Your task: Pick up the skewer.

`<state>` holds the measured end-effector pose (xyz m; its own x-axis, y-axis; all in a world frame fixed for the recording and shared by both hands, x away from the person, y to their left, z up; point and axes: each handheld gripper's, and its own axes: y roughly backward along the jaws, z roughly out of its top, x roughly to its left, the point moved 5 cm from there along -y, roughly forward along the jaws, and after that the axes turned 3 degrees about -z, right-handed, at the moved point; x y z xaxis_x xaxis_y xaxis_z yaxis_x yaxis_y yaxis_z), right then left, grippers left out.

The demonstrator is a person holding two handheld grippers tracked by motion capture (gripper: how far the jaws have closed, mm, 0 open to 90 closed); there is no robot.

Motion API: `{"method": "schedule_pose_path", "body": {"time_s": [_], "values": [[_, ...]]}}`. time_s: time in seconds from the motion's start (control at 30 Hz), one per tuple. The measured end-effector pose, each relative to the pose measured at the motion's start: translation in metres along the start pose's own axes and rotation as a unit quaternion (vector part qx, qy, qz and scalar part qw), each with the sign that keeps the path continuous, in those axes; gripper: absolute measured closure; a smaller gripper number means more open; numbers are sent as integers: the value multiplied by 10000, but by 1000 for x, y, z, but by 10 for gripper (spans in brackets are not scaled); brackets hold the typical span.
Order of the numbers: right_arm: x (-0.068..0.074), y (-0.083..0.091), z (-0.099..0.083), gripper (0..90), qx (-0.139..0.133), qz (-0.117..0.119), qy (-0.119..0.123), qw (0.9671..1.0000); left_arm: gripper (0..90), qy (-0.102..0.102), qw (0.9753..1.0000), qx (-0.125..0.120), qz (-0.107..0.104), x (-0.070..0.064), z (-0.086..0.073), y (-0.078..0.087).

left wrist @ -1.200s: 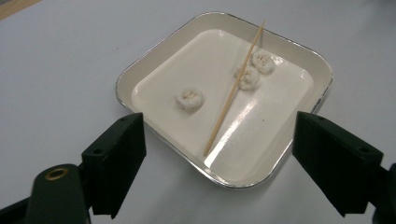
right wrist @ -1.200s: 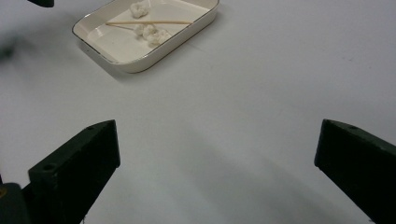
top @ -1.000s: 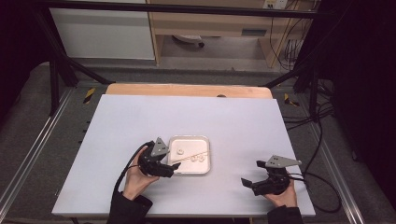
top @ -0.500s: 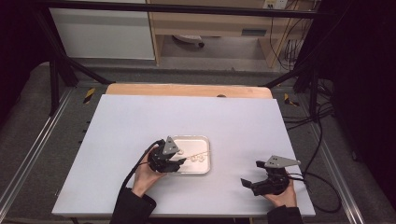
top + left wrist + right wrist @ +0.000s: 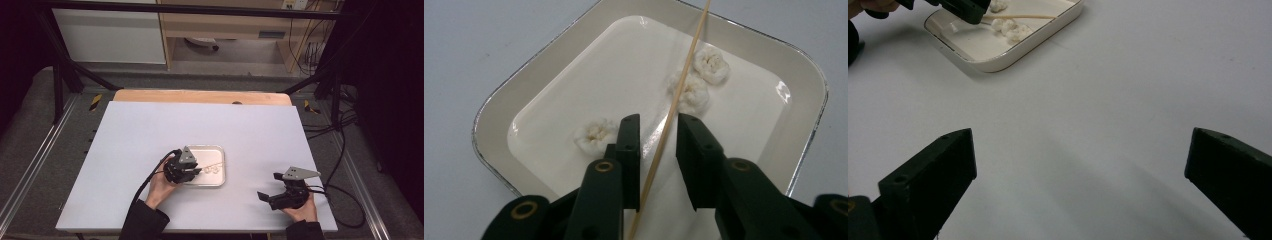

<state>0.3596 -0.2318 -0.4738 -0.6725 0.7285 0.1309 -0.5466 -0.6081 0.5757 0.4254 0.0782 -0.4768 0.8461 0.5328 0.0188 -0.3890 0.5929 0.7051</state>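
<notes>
1. The wooden skewer (image 5: 671,112) could be knocked sideways or rolled off line if the left gripper (image 5: 658,131) is closed while off centre; one jaw would reach the thin stick first and push it instead of pinching it.
2. A slip is judged likely even after closing, because the skewer is slim and smooth and little of it would be caught between the flat jaw faces.
3. The white puffs (image 5: 698,80) could be dragged or pushed across the tray (image 5: 494,117) if the skewer is swung, since two of them lie against it ahead of the jaws; whether they are pierced cannot be told.
4. The shallow tray itself could be shoved along the white table (image 5: 135,135) if the jaw tips are pressed down onto its floor.
5. The left gripper's jaws are seen narrowly parted, with the skewer running between them and not yet clamped; a sliver of gap is visible on either side.
6. A third puff (image 5: 595,136) lies just outside the left jaw, close to its tip.
7. The right gripper (image 5: 1080,165) is held with its jaws spread wide and nothing between them; the tray lies well ahead of them, toward their left.
</notes>
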Motion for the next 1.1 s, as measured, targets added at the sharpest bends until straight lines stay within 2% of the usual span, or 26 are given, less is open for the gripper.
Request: {"method": "schedule_pose_path", "body": {"time_s": [0.33,0.5,0.7,0.9,1.1], "values": [[0,0,0,8,3,7,-8,10000,825,73,9998,44,-166,2,-3,-4],[1,0,0,8,12,14,-22,10000,871,33,9997,51,-224,1,-3,-3],[1,-1,0,7,26,18,-17,10000,878,-19,9996,56,-283,0,-3,-2],[1,-1,0,8,19,15,-21,10000,882,1,9996,-84,-266,-2,-2,3],[1,-1,0,8,22,0,-15,10000,882,163,9991,-284,-263,-5,-2,14]]}}
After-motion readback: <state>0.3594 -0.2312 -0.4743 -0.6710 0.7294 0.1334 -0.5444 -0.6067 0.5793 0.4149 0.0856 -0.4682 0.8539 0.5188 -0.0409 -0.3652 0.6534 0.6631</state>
